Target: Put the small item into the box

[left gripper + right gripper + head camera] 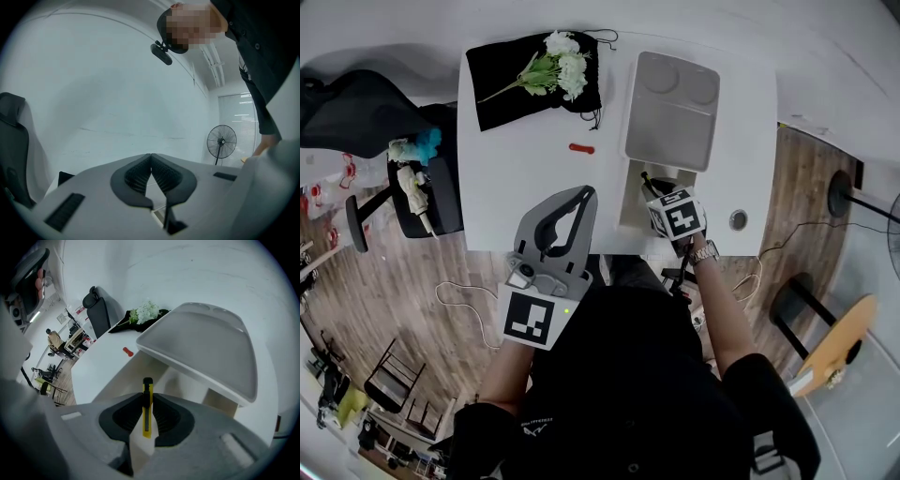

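Right tongs (148, 414) pinch the yellow knife (147, 401) just inside the open box (180, 380) at the worktop's (516, 178) near edge; only letting go seems left. Left tongs (151, 174) are pressed together, empty

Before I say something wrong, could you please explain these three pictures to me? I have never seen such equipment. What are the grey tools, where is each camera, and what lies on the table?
There is no robot here. A person holds a two-jaw gripper in each hand. The head view looks down from the person's head, and the other two cameras ride on the grippers and look along their jaws. On the white table lie a black cloth with white flowers, a small red item and a white box, open at its near part, with a grey lid beyond. The right gripper is shut on a yellow utility knife at the box opening. The left gripper is shut and empty.
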`<state>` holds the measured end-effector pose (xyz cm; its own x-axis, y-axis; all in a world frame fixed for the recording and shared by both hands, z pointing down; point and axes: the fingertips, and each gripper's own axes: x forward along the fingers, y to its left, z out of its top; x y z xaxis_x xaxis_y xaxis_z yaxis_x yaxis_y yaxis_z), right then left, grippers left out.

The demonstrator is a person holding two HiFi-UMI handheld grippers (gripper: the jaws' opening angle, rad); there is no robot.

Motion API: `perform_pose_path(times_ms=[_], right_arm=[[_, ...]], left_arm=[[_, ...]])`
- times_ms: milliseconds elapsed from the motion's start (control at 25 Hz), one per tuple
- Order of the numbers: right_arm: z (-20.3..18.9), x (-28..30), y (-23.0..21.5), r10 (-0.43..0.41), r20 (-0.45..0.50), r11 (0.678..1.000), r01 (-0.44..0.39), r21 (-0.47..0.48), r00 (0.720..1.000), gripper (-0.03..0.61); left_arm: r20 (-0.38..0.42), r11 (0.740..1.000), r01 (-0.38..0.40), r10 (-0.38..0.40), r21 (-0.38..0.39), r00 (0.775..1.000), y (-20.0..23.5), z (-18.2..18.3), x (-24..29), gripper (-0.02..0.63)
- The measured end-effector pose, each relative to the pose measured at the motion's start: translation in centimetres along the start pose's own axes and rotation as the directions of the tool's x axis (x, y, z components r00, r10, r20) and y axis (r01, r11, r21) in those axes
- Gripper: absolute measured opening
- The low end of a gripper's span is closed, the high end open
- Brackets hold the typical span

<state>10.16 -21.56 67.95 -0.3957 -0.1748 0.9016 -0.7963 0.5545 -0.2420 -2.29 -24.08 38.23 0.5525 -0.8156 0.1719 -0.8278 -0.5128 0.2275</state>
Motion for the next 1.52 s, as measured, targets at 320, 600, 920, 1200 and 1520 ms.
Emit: perform_pose_path(times_ms=[320,600,920,1200,1520], right_arm=[[-0.8,1.3,0.1,0.004,-0.053,1.000,-0.004,-0.002,0.999,0.071],[-1.1,1.8,0.2,0.006,-0.066,1.000,-0.006,-0.007,0.998,0.071],[-1.0,1.2,0.6,0.022,-0.050,1.000,-0.023,-0.016,0.999,0.071],[-0.1,-0.5,0.0,-0.014,0.030,1.000,0.014,0.008,0.999,0.071],[1.4,-5.2,-0.4,-0.045,0.213,0.995,0.026,0.091,0.976,0.006]], left_arm=[[-0.003,1.000,-0.019,0.019,-0.006,1.000,0.8,-0.2,-0.3,0.005],[-0.004,1.000,-0.024,0.024,-0.007,1.000,0.8,-0.3,-0.6,0.005],[0.005,1.000,-0.027,0.027,-0.002,1.000,0.4,0.0,-1.1,0.005],[0.020,1.000,-0.025,0.024,0.012,1.000,-0.3,0.4,-1.5,0.005],[0.039,0.999,0.001,-0.003,0.035,0.999,-2.8,0.7,-2.1,0.005]])
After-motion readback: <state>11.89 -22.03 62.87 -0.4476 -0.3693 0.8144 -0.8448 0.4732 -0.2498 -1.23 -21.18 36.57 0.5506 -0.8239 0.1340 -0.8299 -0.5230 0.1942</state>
